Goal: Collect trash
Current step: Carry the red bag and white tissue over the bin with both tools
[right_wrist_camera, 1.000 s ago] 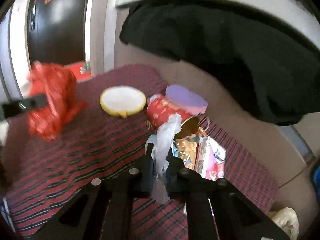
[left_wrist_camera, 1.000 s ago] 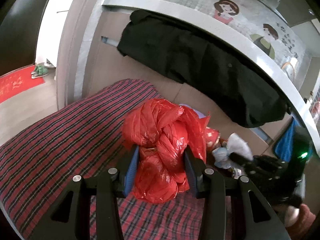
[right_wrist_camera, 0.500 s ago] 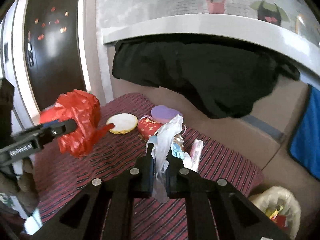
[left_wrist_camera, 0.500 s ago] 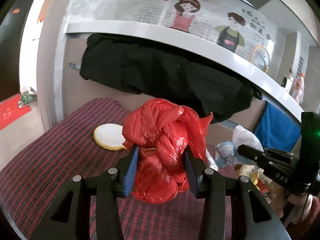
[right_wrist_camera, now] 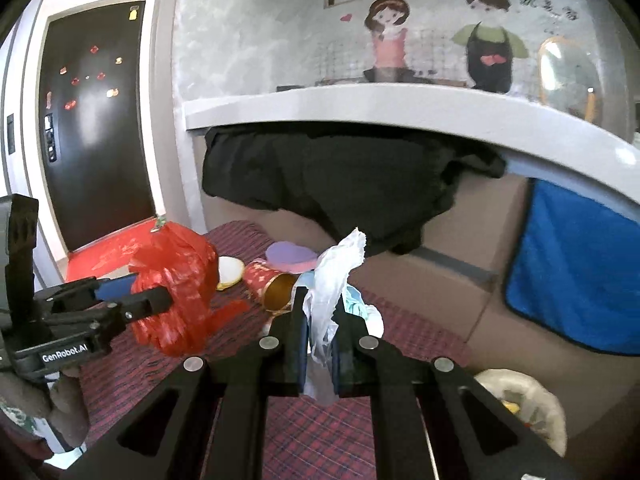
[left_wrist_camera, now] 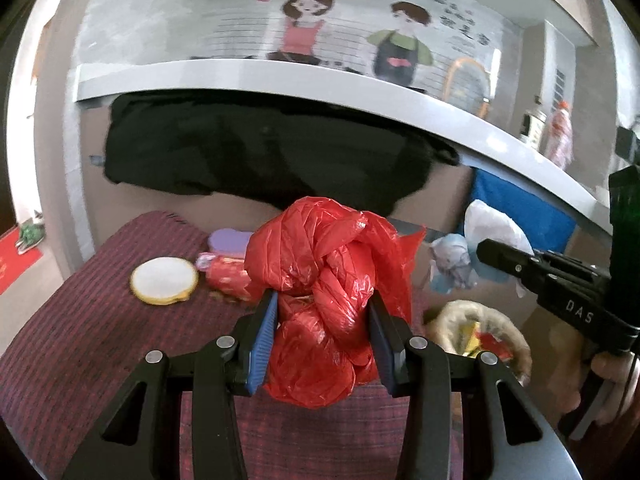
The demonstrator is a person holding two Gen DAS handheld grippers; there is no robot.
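Note:
My left gripper (left_wrist_camera: 322, 312) is shut on a crumpled red plastic bag (left_wrist_camera: 324, 280) and holds it above the red plaid cushion (left_wrist_camera: 80, 340). That bag also shows in the right wrist view (right_wrist_camera: 172, 284). My right gripper (right_wrist_camera: 320, 316) is shut on a white plastic bag (right_wrist_camera: 332, 280) with pale blue scraps hanging beside it, also held in the air. In the left wrist view the right gripper (left_wrist_camera: 486, 250) carries that white bundle (left_wrist_camera: 460, 264) at the right. A bin lined with a pale bag holding wrappers (left_wrist_camera: 476, 336) sits low right, also in the right wrist view (right_wrist_camera: 524, 408).
On the cushion lie a round white and yellow lid (left_wrist_camera: 164, 280), a red paper cup on its side (right_wrist_camera: 272, 284) and a purple lid (right_wrist_camera: 290, 256). A black garment (right_wrist_camera: 328, 188) hangs from the grey counter (right_wrist_camera: 400, 108). A blue towel (right_wrist_camera: 576, 268) hangs at the right.
Both grippers have risen and drawn back from the cushion with their bags held. The views tilted up, and the bin has come into the left wrist view.

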